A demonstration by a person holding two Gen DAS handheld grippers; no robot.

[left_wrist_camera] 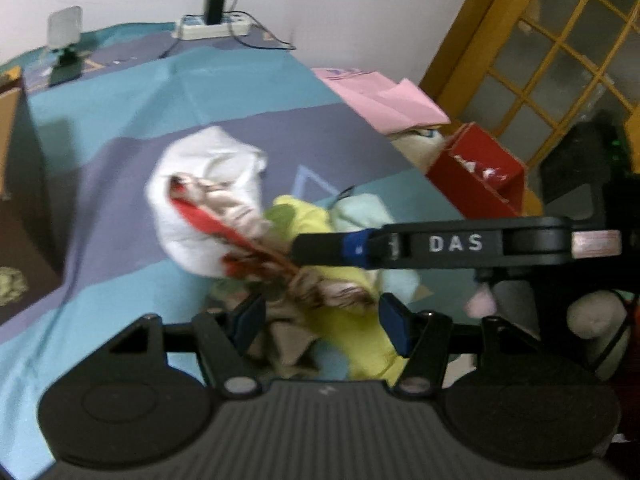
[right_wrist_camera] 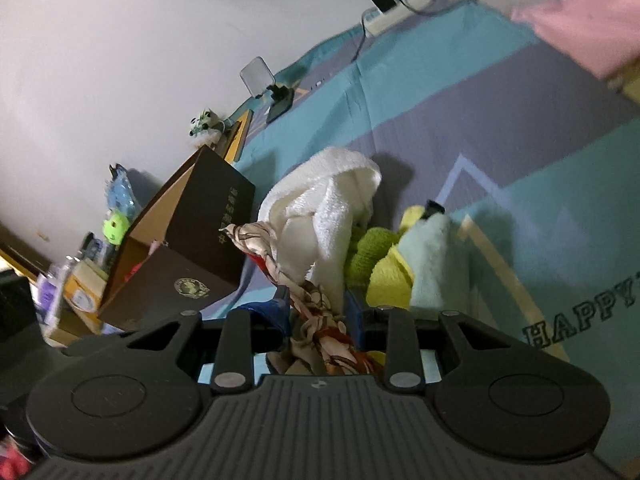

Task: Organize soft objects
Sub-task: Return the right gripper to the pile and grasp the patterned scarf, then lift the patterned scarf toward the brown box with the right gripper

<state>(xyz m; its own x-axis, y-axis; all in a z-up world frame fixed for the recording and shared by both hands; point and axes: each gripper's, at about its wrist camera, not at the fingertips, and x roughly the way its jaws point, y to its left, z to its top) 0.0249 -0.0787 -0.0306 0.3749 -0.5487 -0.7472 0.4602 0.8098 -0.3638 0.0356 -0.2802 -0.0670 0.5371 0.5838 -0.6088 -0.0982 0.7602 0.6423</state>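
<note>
Left wrist view. A bedsheet [left_wrist_camera: 224,92] in teal and purple bands covers the surface and drops off along its left edge beside a dark box. The far half of the sheet lies bare up to the wall, where a power strip [left_wrist_camera: 212,28] with a black charger sits, and a small mirror on a stand [left_wrist_camera: 64,40] stands at far left. Mid-sheet lies the heap of soft things: a white towel [left_wrist_camera: 200,184], a patterned scarf [left_wrist_camera: 248,216] with a red edge, a yellow-green cloth [left_wrist_camera: 352,328] and a pale mint cloth [left_wrist_camera: 360,212]. The left gripper [left_wrist_camera: 320,320] hangs over the near side of the heap with its blue pads spread; cloth lies between them, though blur leaves it unclear whether either pad touches. The right gripper's arm crosses from the right. At the right edge of the sheet: a folded pink cloth [left_wrist_camera: 384,96] and a red box [left_wrist_camera: 480,168], open-topped, with something red and white inside.

Right wrist view. The right gripper [right_wrist_camera: 320,312] has its pads pressed close on the twisted patterned scarf [right_wrist_camera: 316,308], which runs up toward the white towel [right_wrist_camera: 328,208]. The yellow-green and mint cloths [right_wrist_camera: 424,260] lie just right of it. A dark brown box [right_wrist_camera: 192,256] stands to the left, touching the sheet's edge, with bottles and small clutter beyond. The right side of the bedsheet [right_wrist_camera: 560,208] is bare.
</note>
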